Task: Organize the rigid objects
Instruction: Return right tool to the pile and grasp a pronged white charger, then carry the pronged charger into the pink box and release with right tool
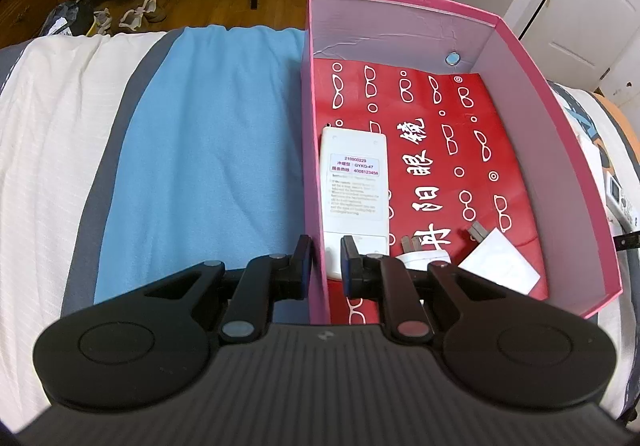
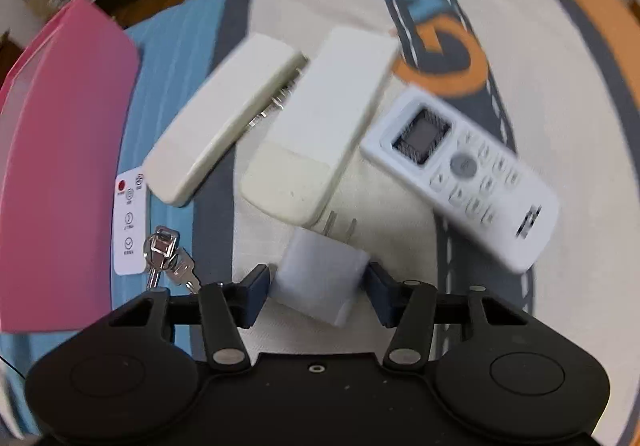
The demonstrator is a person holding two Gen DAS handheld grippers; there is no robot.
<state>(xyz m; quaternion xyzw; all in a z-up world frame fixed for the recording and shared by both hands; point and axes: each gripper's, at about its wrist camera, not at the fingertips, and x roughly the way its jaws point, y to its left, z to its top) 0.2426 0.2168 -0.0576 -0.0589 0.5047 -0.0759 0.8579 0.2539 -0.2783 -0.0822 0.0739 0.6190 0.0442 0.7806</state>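
Charger block (image 2: 320, 292) sits right between the right gripper (image 2: 318, 296) fingers, prongs pointing away toward the remotes. Jaws about half open; the pads flank its sides closely, contact unclear through the blur, so no confirmed grip. The block lies on the cream bedspread (image 2: 520, 85).

Ahead of it, three remotes fanned out: two face-down cream ones (image 2: 224, 121) (image 2: 320, 125) side by side, and a white button-side-up remote (image 2: 460, 173) to the right. Thin card remote (image 2: 130, 221) and a key bunch (image 2: 166, 258) lie left of the fingers, just beside the pink box wall (image 2: 60, 165).

Left gripper (image 1: 326, 266) is clamped on the near left wall of the pink box (image 1: 316, 165), one finger outside, one inside, the jaws nearly closed with the thin card wall between them. In the box, on the red glasses-print liner (image 1: 440, 149): a face-down white remote (image 1: 356, 189) against the left wall, touching the inner finger's tip; a white plug adapter (image 1: 420, 256) and a white square item (image 1: 500, 262) at the near end. The box rests on the blue blanket (image 1: 208, 165).
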